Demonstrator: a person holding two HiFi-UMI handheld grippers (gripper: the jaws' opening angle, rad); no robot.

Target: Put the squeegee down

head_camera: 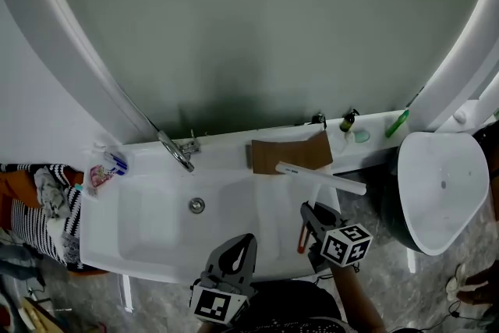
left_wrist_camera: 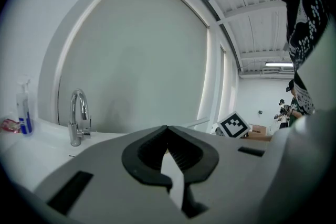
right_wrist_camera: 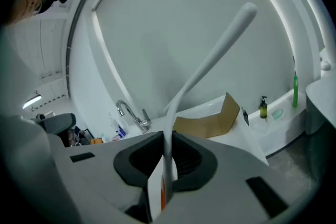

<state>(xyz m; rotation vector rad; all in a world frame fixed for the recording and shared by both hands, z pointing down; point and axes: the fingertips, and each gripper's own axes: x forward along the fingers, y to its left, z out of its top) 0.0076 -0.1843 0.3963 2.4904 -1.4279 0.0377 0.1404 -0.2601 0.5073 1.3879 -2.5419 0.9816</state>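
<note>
- Squeegee [head_camera: 320, 177]: you have it in the right gripper [right_wrist_camera: 169, 138], fingers clamped on the handle. The blade bar hangs over the right end of the bench [head_camera: 273, 210], at the front edge of the cardboard [head_camera: 292, 154]. No view shows whether the bar touches anything.
- Left gripper [left_wrist_camera: 168, 128]: fingers together with nothing in them, near the bench's front edge by the bowl [head_camera: 156, 222]. It has no part in this step, so hold it clear.
- Aim for the bare strip between the bowl and the right edge, in front of the cardboard.
- Tilt the handle down so the blade bar lands first, then lay the handle flat.
- Open the fingers only once the whole squeegee rests. The surface looks smooth, so a drop would likely make it slide or roll.
- Place it well in from the front and right edges.
- Back off along the handle's line so the fingers do not drag it.
</note>
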